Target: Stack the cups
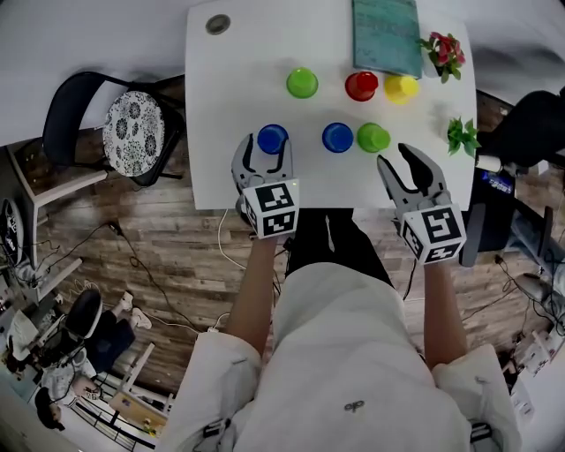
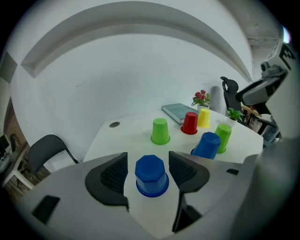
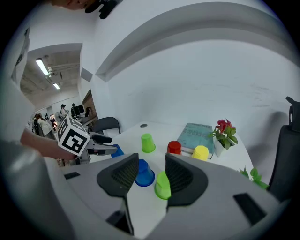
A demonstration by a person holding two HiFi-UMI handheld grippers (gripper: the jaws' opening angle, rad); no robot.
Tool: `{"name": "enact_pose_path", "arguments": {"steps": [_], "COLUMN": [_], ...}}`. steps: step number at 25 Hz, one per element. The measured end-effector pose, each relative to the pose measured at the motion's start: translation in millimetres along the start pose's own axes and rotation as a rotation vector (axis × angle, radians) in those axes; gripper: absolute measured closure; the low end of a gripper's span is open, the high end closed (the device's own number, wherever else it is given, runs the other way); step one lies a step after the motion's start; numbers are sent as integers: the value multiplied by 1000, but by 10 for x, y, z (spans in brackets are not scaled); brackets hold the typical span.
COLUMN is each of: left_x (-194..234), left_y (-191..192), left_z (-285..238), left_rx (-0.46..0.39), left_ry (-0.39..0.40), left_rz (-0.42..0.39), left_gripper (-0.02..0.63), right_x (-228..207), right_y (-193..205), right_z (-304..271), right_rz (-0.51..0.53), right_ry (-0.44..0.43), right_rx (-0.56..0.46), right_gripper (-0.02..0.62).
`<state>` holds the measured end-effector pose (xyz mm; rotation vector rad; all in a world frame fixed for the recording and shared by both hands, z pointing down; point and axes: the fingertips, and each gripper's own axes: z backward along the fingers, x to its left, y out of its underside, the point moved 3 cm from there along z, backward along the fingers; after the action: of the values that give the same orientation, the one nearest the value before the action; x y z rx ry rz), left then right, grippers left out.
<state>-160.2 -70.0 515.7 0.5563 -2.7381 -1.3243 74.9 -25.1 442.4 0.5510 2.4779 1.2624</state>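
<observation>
Several cups stand upside down on the white table: a green cup, a red cup and a yellow cup at the back. Nearer are a blue cup, a second blue cup and a second green cup. My left gripper is open, its jaws on either side of the left blue cup with a gap on both sides. My right gripper is open and holds nothing, just right of and nearer than the second green cup.
A teal book, a potted flower and a small green plant occupy the table's back right and right edge. A round grommet sits at the back left. A black chair stands left of the table.
</observation>
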Motion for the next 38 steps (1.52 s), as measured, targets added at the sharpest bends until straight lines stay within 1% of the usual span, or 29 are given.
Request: {"name": "enact_pose_path", "arguments": {"steps": [7,11,15,21,34,38], "left_x": [56,68,69,44,-379,-491], "left_y": [138,170,171,140,2,-1], "left_z": [-79,-90,-108,-103,-119,-138], "left_rx": [19,32,34,31,-3,-7], "left_ry": [43,69,79,96,191,218], "left_rz": [28,17,6,-21,-85,-119], "left_gripper": [341,344,383,387,387,388], "right_x": [114,152,137,135,58,28], "right_y": [18,22,38,35,99,132], "right_z": [-27,-18,-14,24,168,217], "right_rz": [-16,-25,-36,-48,-72,-78], "right_ry": [20,29,41,55,96,109], "right_rx": [1,-1,-4,-15,-21,-20], "right_gripper": [410,410,411,411,413,413]}}
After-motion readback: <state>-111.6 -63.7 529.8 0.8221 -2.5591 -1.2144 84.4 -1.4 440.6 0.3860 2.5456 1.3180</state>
